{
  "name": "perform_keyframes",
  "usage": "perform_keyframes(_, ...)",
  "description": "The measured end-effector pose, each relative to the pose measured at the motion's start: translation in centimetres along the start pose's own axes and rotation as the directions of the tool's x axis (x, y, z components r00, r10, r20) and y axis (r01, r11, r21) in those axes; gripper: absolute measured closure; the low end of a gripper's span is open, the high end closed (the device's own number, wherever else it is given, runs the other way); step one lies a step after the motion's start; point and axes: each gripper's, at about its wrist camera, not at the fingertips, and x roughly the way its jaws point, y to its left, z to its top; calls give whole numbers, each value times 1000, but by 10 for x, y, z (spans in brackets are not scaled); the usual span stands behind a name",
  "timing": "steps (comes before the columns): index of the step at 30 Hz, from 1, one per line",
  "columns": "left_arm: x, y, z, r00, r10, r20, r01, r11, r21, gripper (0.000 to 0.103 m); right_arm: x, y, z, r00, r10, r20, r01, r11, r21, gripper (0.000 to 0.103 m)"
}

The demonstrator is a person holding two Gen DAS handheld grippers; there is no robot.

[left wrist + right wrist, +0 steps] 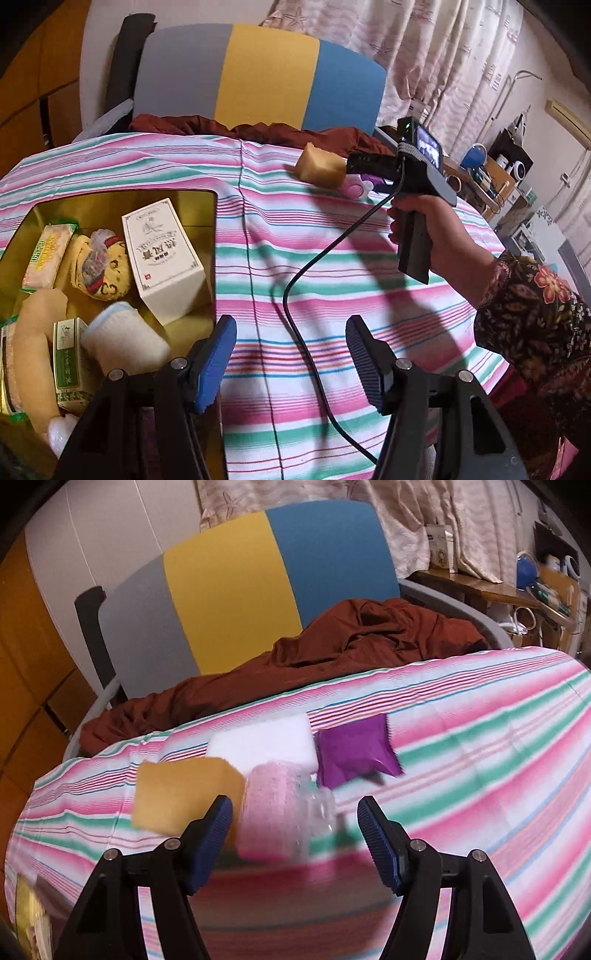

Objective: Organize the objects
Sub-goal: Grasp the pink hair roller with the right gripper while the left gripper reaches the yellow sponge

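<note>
A lived-in room of a home: a table under a pink, green and white striped cloth (pixel 332 258), a chair with a grey, yellow and blue panelled back (pixel 258 74) holding a crumpled rust-brown garment (pixel 332 646), pale patterned curtains (pixel 424 44) over the far wall, orange wooden cabinet doors (pixel 22 646), and a cluttered wooden side shelf (pixel 491 173) with small household items
</note>
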Motion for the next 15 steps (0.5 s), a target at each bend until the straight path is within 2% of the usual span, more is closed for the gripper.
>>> perform_keyframes(3,2,3,2,1000,-2,-4,2,1000,-22,41,14,3,-2,999,-11,-38,9,999,-40,32)
perform_keyframes(5,4,3,3,1000,-9,-9,9,999,-30,41,18,-4,-6,999,22,-41,-23,1000,-13,32)
perform_keyframes(7,5,2,5,1000,-8,-8,8,999,-32,41,18,-11,-11,999,36,-35,-36,999,0,38)
perform_keyframes(9,6,0,9,1000,-12,2,12,1000,-26,41,14,-11,-17,999,30,-22,-31,998,-47,57)
perform_keyframes(15,12,-2,33,999,-18,28,19,998,-53,41,-10,-26,-37,997,73,6,-73,997,-7,59)
